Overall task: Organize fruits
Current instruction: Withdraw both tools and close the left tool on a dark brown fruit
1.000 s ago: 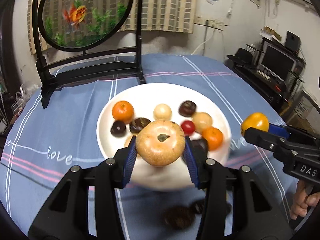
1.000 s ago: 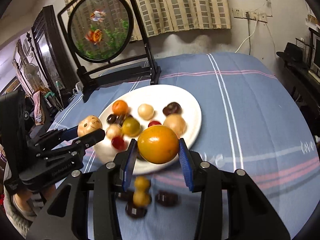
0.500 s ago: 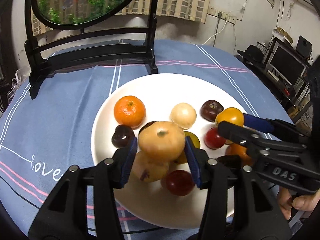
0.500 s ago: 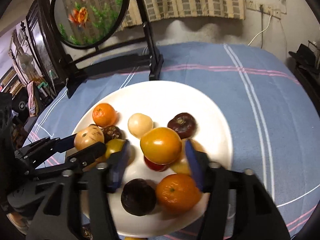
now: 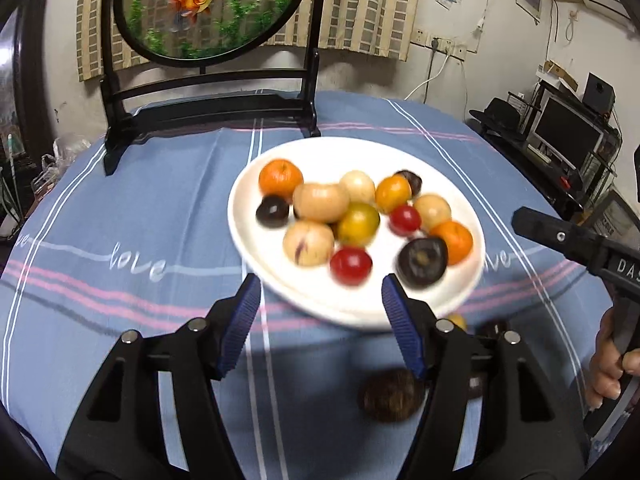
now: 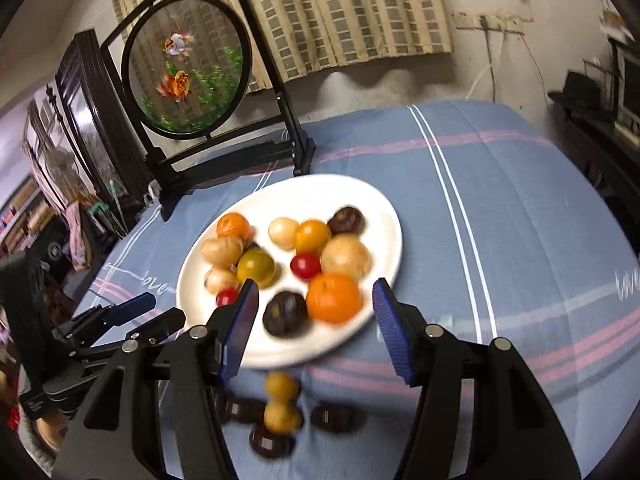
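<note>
A white plate (image 5: 320, 152) (image 6: 372, 208) on the blue striped tablecloth holds several fruits. Among them are the tan fruit (image 5: 321, 202) (image 6: 222, 250) and the yellow-orange fruit (image 5: 393, 193) (image 6: 312, 236). My left gripper (image 5: 320, 324) is open and empty, just short of the plate's near rim; it also shows in the right wrist view (image 6: 152, 314). My right gripper (image 6: 314, 330) is open and empty over the plate's near edge. Loose fruits lie on the cloth in front of the plate: a dark brown one (image 5: 390, 396), two small yellow ones (image 6: 282, 402) and several dark ones (image 6: 334, 418).
A black-framed round goldfish screen (image 5: 208, 8) (image 6: 186, 68) stands on the table behind the plate. A desk with a monitor (image 5: 568, 132) is off the table's right side. My right gripper's black body (image 5: 580, 240) shows at the right of the left wrist view.
Both grippers opened and let their fruits go onto the plate: the tan fruit from the left, the yellow-orange fruit from the right. Both then drew back toward the plate's near edge.
</note>
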Demonstrator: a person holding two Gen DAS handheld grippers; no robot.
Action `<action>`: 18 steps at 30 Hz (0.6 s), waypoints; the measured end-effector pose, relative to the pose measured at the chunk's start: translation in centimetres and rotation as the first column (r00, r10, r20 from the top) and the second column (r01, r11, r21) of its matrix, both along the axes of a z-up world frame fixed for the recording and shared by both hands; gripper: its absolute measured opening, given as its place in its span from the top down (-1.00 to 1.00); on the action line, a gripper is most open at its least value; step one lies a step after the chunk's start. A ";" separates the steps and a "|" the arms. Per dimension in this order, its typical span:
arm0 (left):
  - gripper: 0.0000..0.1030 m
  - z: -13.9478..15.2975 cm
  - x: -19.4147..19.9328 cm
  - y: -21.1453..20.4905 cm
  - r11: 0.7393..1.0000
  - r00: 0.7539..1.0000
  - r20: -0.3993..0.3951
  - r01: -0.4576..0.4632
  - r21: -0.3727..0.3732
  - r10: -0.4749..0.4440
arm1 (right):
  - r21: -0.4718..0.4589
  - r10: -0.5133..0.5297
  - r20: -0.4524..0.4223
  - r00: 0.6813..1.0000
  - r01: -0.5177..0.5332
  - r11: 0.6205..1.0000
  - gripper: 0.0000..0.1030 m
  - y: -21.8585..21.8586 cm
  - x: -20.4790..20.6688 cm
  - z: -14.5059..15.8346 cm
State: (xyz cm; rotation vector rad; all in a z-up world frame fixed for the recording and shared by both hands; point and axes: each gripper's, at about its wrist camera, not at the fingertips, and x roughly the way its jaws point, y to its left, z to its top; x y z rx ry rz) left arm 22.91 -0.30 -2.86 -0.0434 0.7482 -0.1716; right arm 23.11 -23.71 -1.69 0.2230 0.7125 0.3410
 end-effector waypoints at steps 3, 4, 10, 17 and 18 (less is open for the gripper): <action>-0.38 -0.4 -2.4 -0.2 1.000 1.000 0.003 0.009 0.001 -0.009 | 0.037 -0.013 -0.010 1.000 0.013 0.999 -0.16 -1.1 -2.7 -1.1; -0.39 -0.6 -3.0 -0.3 1.000 1.000 0.002 0.009 0.007 -0.009 | 0.042 -0.013 -0.017 1.000 0.014 0.999 -0.16 -1.3 -3.5 -1.5; -0.39 -2.0 -5.2 -1.1 0.999 0.999 -0.021 0.026 0.026 -0.026 | 0.075 -0.030 -0.048 0.998 0.034 0.997 -0.16 -2.5 -5.8 -2.8; -0.40 -3.0 -5.8 -2.9 0.994 0.996 -0.037 0.081 0.069 -0.079 | 0.096 -0.048 -0.045 0.998 0.052 0.994 -0.16 -3.3 -6.0 -2.7; -0.40 -3.1 -5.7 -3.1 0.994 0.996 -0.043 0.085 0.073 -0.082 | 0.094 -0.046 -0.044 0.998 0.050 0.994 -0.16 -3.2 -6.0 -2.7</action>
